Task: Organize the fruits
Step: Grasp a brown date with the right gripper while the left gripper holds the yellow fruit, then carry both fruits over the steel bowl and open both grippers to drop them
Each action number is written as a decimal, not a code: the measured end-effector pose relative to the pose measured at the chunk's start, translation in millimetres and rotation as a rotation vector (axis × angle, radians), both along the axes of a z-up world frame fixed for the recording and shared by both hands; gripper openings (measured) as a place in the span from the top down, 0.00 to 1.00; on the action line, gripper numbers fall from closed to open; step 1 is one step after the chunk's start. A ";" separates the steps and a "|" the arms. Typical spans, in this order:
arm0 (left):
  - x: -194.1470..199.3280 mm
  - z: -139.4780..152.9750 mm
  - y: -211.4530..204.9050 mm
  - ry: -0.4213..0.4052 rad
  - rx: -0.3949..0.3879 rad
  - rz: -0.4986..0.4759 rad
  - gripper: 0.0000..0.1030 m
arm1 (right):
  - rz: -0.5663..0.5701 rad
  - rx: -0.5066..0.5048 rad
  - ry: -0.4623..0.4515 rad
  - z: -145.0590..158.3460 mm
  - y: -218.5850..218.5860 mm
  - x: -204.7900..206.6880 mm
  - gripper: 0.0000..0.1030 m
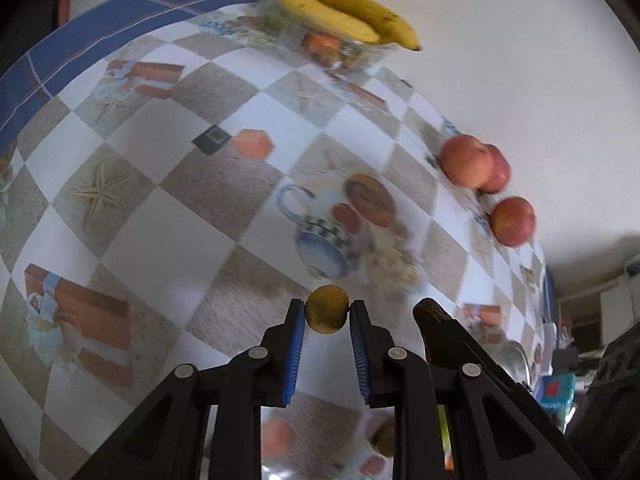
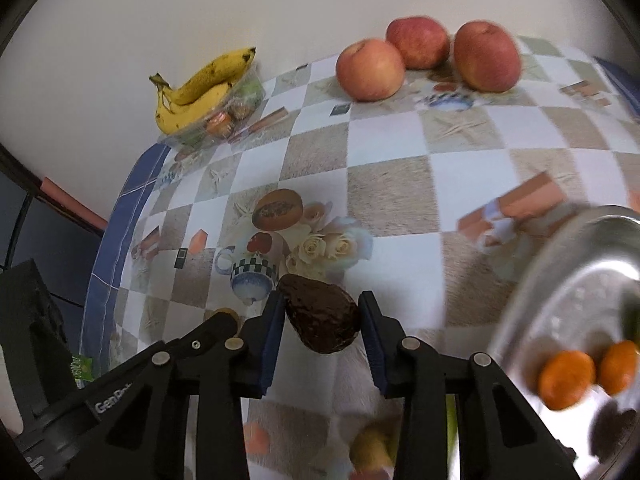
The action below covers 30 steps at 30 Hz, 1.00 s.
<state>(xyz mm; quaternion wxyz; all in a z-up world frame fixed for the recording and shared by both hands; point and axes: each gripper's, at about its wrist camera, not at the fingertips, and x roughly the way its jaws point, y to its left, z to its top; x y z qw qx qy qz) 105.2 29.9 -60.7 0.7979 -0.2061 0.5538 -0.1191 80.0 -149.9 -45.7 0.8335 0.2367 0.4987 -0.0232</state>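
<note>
Two fruits are pinched at once, a kiwi (image 1: 326, 309) between the left fingers (image 1: 297, 316) and an avocado (image 2: 320, 314) between the right fingers (image 2: 276, 312), likely so both reach the metal bowl (image 2: 560, 276) right of the avocado together.

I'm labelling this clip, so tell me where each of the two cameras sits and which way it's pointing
Left wrist: sits on the left hand-held gripper, looking down along its fingers, shut on a kiwi, across the checkered tablecloth; the right hand-held gripper's tip intrudes beside it.
Right wrist: sits on the right hand-held gripper, looking down at the avocado between its fingers, metal bowl at the right edge.
Shared: both see the bananas, three apples and the white wall behind.
</note>
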 end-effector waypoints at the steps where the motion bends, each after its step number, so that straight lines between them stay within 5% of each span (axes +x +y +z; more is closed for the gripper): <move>1: -3.3 3.3 -2.3 -0.008 0.000 -0.010 0.76 | -0.009 -0.009 0.000 5.2 -1.7 -4.9 0.62; 15: -50.5 28.0 -61.0 -0.048 -0.025 -0.189 0.76 | -0.195 -0.093 0.000 48.6 -59.4 -80.8 0.62; 19: -59.0 31.4 -91.2 -0.084 0.008 -0.286 0.76 | -0.288 -0.186 0.031 44.5 -96.1 -93.7 0.62; 30: -67.0 19.7 -166.8 -0.124 0.031 -0.487 0.76 | -0.351 -0.143 0.003 26.7 -143.6 -95.5 0.62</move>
